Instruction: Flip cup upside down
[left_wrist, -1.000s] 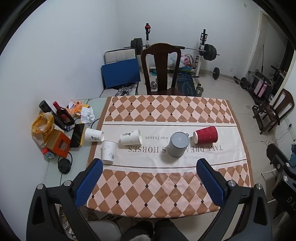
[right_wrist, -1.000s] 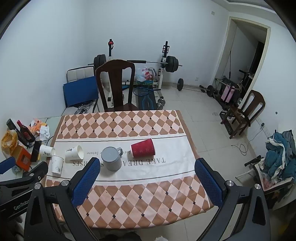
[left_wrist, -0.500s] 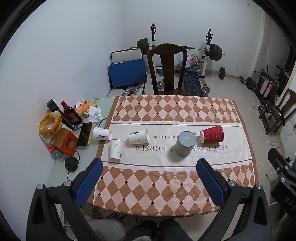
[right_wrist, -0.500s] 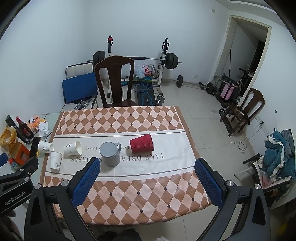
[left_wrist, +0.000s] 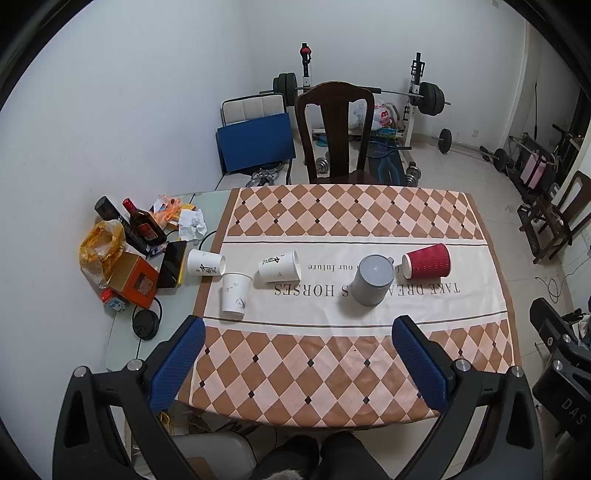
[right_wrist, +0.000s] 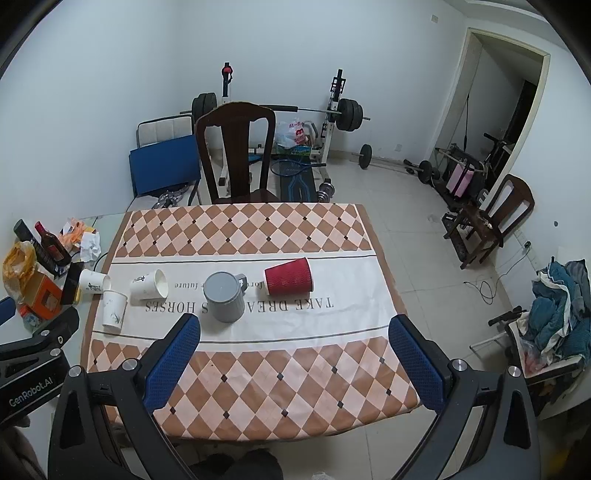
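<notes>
A red ribbed paper cup (left_wrist: 427, 261) (right_wrist: 289, 277) lies on its side on the tablecloth. A grey mug (left_wrist: 372, 280) (right_wrist: 224, 297) stands upside down to its left. Two white paper cups lie on their sides, one (left_wrist: 279, 266) (right_wrist: 149, 284) on the cloth and one (left_wrist: 205, 262) (right_wrist: 94, 282) at its left edge. A third white cup (left_wrist: 235, 295) (right_wrist: 114, 309) stands upside down. My left gripper (left_wrist: 295, 354) and right gripper (right_wrist: 295, 354) are open, empty, high above the table's near edge.
Bottles (left_wrist: 142, 225), an orange box (left_wrist: 135, 280), a phone and crumpled paper clutter the side table on the left. A dark wooden chair (left_wrist: 334, 136) stands behind the table. Weights and a bench fill the back of the room.
Both grippers have risen and pulled back, so the table looks smaller and farther. Nothing on the table has moved.
</notes>
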